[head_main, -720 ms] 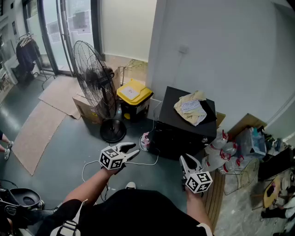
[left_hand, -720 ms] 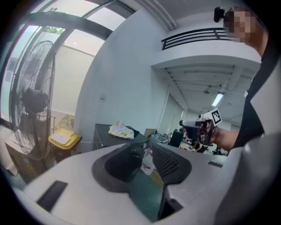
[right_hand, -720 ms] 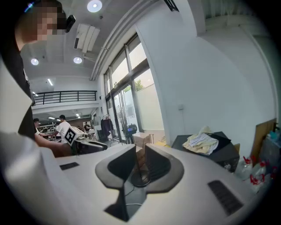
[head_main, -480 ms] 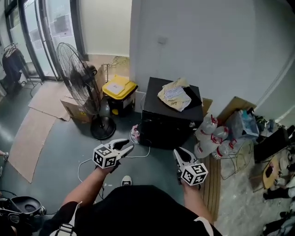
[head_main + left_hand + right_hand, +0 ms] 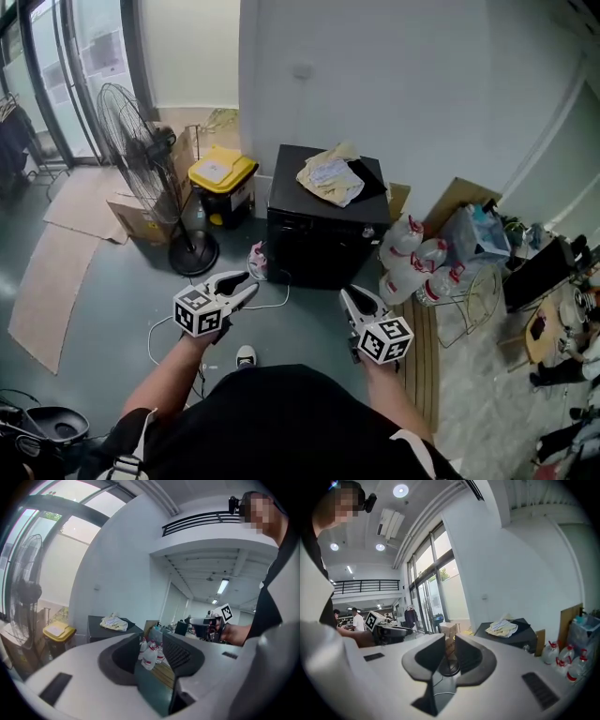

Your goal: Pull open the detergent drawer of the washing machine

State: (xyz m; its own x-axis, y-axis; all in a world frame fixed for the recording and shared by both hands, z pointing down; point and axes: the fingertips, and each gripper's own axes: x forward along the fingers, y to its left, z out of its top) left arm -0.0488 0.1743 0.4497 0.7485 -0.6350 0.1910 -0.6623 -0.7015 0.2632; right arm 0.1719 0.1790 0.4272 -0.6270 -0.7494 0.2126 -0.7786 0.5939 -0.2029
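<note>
The grey floor [image 5: 122, 309] carries a black cabinet [image 5: 323, 248] set against the wall. To its left — a yellow-lidded bin [image 5: 220, 187], a fan base [image 5: 194, 255] and flat cardboard sheets [image 5: 47, 291]. To its right — clear plastic bottles [image 5: 405, 251] and wooden slats [image 5: 427, 375].

The head view swings right, so the standing fan [image 5: 141, 155], the yellow-lidded bin [image 5: 221, 172] and the black cabinet [image 5: 323, 234] slide leftward in the frame. The water bottles [image 5: 412, 262] and the wire basket [image 5: 473, 300] come further in from the right. The left hand-held gripper [image 5: 246, 283] and the right hand-held gripper [image 5: 349, 298] now sit higher and further left than before.
</note>
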